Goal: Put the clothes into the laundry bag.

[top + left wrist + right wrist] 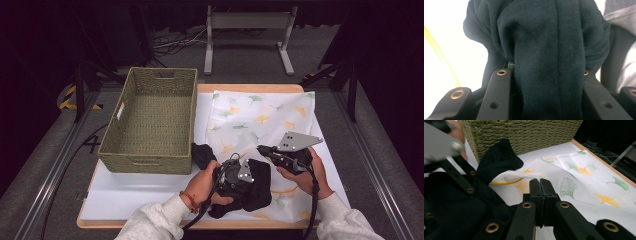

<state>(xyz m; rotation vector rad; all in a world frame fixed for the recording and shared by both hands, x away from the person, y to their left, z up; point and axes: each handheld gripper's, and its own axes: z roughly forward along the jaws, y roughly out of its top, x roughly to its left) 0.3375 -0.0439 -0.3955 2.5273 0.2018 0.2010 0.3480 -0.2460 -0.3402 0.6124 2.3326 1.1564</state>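
Apparently the left gripper (pixel 235 176) fingers grip the black garment (pixel 252 192); right gripper (pixel 265 150) fingers are closed, empty. Next: carry it left to the basket (pixel 152 160).

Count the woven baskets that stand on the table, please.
1. The green woven basket stands on the left part of the white table, beside the leaf-patterned cloth. No other basket is in view; the dark surroundings could hide more.

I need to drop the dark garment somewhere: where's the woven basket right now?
In the high view the woven basket sits on the table's left half, left of the leaf-print cloth, just beyond the black garment.
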